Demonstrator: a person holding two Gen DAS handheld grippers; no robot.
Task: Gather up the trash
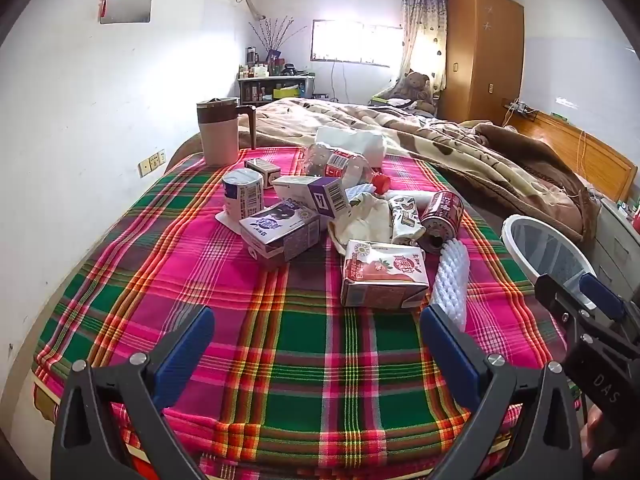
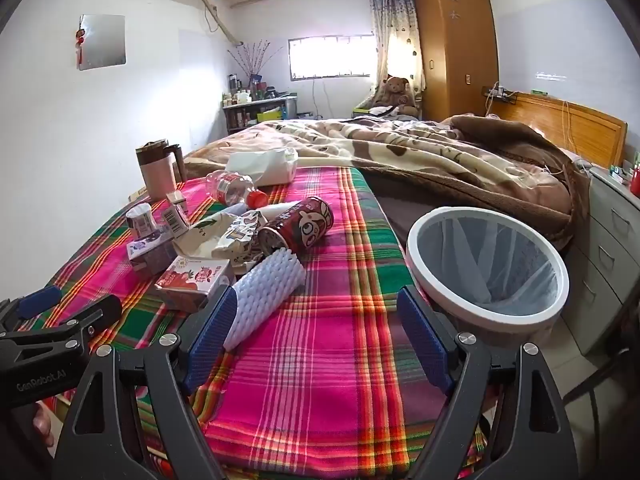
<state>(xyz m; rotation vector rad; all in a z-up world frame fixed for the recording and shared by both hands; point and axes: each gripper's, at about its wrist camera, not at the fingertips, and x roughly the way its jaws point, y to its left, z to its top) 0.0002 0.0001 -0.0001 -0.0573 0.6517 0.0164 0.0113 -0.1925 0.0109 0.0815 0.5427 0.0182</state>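
A heap of trash lies on the plaid cloth [image 1: 288,344] over the bed: a strawberry drink carton [image 1: 382,276] [image 2: 192,280], a purple carton [image 1: 280,232], a red can [image 1: 442,216] [image 2: 300,226] on its side, a crushed plastic bottle [image 1: 340,164] [image 2: 232,188], crumpled wrappers [image 2: 236,236] and a white foam net sleeve [image 1: 450,280] [image 2: 264,292]. My left gripper [image 1: 316,320] [image 2: 68,308] hovers open before the heap, holding nothing. My right gripper [image 2: 316,300] [image 1: 576,288] is open too, with its left finger beside the foam sleeve. A white-rimmed bin [image 2: 414,252] [image 1: 507,236] with a liner stands to the right of the bed.
A lidded pink jug [image 1: 218,132] and a white tissue pack [image 1: 352,140] sit behind the heap. A brown blanket [image 2: 440,160] covers the far bed. Grey drawers [image 2: 608,240] stand right of the bin; a wall runs along the left.
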